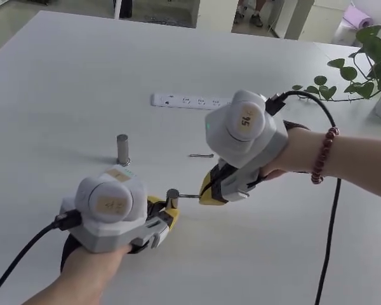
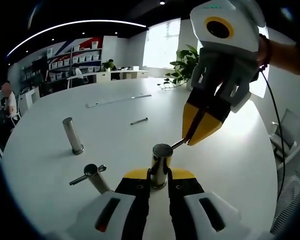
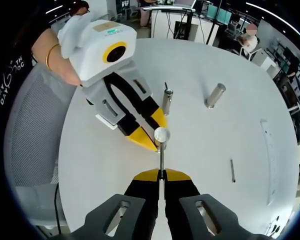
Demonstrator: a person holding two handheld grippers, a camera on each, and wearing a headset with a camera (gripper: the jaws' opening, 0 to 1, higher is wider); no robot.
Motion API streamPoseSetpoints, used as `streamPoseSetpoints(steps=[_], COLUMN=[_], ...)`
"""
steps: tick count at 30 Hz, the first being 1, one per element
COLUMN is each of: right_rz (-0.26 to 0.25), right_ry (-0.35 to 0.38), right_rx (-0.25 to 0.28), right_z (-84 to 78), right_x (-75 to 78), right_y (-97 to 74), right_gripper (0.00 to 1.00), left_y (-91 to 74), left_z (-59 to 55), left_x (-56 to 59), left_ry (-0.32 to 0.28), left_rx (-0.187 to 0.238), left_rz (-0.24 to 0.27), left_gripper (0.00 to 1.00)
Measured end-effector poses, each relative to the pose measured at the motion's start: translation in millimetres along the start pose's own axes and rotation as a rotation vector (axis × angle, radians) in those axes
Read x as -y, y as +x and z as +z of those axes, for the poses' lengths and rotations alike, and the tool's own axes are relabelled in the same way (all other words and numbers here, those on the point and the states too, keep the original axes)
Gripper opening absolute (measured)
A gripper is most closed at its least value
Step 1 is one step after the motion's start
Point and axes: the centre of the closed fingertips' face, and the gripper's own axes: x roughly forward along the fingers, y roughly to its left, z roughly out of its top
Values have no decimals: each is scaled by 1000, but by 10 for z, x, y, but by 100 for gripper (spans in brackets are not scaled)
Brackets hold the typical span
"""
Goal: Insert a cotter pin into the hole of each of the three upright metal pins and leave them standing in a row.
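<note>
Far left, a bare pin (image 2: pixel 72 135) is standing upright on the surface (image 2: pixel 230 165), and a fitted pin (image 2: pixel 93 176) beside it is carrying a cotter through its head. The left tongs (image 2: pixel 160 176) are pinching the held pin (image 2: pixel 161 162) low on its shaft. The right tongs (image 3: pixel 161 174) are pressing together on a cotter pin (image 3: pixel 161 157), its tip touching the held pin's upper side. Can't tell whether the tip is inside the hole; the hole itself is hard to make out. A spare cotter pin (image 1: pixel 201 155) is lying well apart.
</note>
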Motion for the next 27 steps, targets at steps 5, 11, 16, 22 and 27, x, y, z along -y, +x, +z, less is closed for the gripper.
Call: streamPoseSetpoints(steps=[5,11,16,22,27], right_rz=[6,8,11,14,5], right_ry=[-14,-10,10,34,57], right_rx=[1,10,26,51,76], right_z=[37,81,130,194,230], right_x=[1,-1,3,-10,1], right_y=[26,47,68,78,80], right_gripper=[0,0,0,0,0], left_y=[2,4,5,4,3], left_z=[-6,-14,-17,-21,-23], left_x=[-1,1,1,-2,-1], left_ry=[-5,-18,-50,-54,-55], left_rx=[-1,0,4,3,6], left_rz=[-2,-3,-2,3,6], left_gripper=[12,12,12,12,12])
